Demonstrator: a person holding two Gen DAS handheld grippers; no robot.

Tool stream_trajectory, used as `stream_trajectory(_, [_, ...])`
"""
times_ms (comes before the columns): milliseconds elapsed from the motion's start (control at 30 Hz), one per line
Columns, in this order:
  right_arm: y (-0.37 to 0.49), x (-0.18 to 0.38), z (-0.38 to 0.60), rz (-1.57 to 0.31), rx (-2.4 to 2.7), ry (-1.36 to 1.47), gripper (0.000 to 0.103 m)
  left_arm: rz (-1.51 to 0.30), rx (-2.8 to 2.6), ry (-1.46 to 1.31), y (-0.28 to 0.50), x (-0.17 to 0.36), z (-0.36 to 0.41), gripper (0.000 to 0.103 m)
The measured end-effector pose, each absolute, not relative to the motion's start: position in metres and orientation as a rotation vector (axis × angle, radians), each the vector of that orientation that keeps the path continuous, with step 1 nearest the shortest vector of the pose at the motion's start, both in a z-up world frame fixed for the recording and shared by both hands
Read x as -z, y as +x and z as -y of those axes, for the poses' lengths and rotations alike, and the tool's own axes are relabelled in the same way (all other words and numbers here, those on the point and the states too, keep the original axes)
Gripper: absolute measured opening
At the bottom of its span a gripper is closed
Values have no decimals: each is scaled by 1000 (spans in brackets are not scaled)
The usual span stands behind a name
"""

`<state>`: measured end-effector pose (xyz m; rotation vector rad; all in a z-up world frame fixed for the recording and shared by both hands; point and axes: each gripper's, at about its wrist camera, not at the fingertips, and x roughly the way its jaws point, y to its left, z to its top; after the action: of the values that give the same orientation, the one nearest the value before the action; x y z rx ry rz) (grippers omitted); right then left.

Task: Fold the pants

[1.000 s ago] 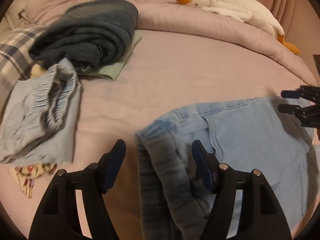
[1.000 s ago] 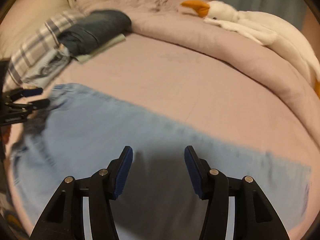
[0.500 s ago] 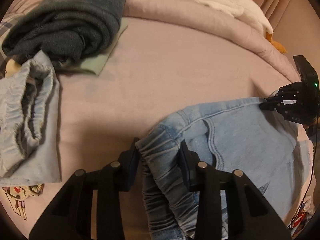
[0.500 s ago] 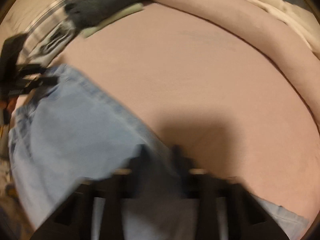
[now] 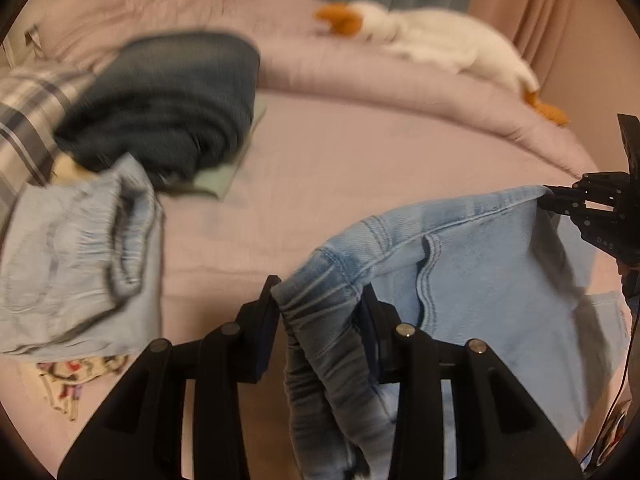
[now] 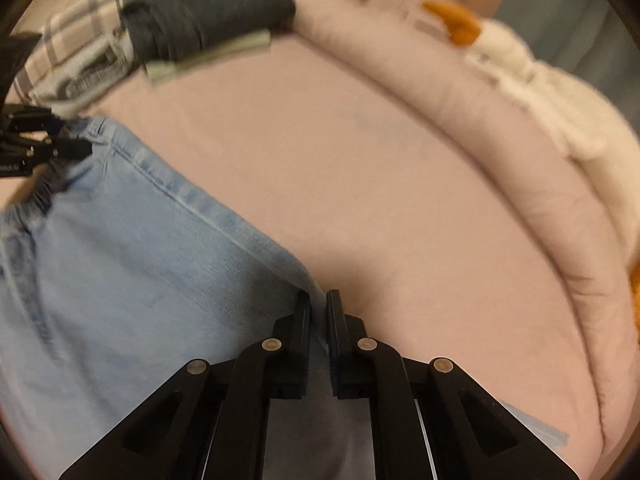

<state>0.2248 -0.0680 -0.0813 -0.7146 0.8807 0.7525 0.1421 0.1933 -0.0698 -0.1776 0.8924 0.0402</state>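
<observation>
Light blue jeans (image 5: 472, 264) hang between my two grippers above the pink bed (image 5: 360, 168). My left gripper (image 5: 320, 300) is shut on the gathered elastic waistband. My right gripper (image 6: 319, 304) is shut on the jeans' upper side edge (image 6: 256, 240) further along the leg. In the left wrist view the right gripper (image 5: 560, 198) shows at the far right, pinching the denim edge. In the right wrist view the left gripper (image 6: 60, 146) shows at the far left on the waistband. The lower legs are out of view.
Folded dark jeans (image 5: 168, 104) lie on a pale green cloth at the back left, with folded light blue pants (image 5: 76, 256) in front of them. A plaid pillow (image 5: 28, 112) is at the left. A white goose plush (image 5: 436, 44) lies on the rolled duvet behind.
Both grippers went from open over the flat jeans to shut on them, the left on the waistband, the right on the side edge, and lifted the fabric off the bed.
</observation>
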Motion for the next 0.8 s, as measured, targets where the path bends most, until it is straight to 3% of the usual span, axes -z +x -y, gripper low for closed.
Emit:
stream_trajectory(200, [144,14,99,-702,-736,-645,7,-780,16,-93,71,32,-165,37])
stream_trajectory(400, [65,-9,144,-628,-761,-644,7,-823,8,-106,12,62,-148,41])
stream_trajectory(600, [21,29,157,-686,-809,-694,7,-930,-108,-370,-38,114,-170,37])
stream_trajectory(800, [11,92,150,-804,-790,-712,7,-790,-10,-765,-66,117,-190,37])
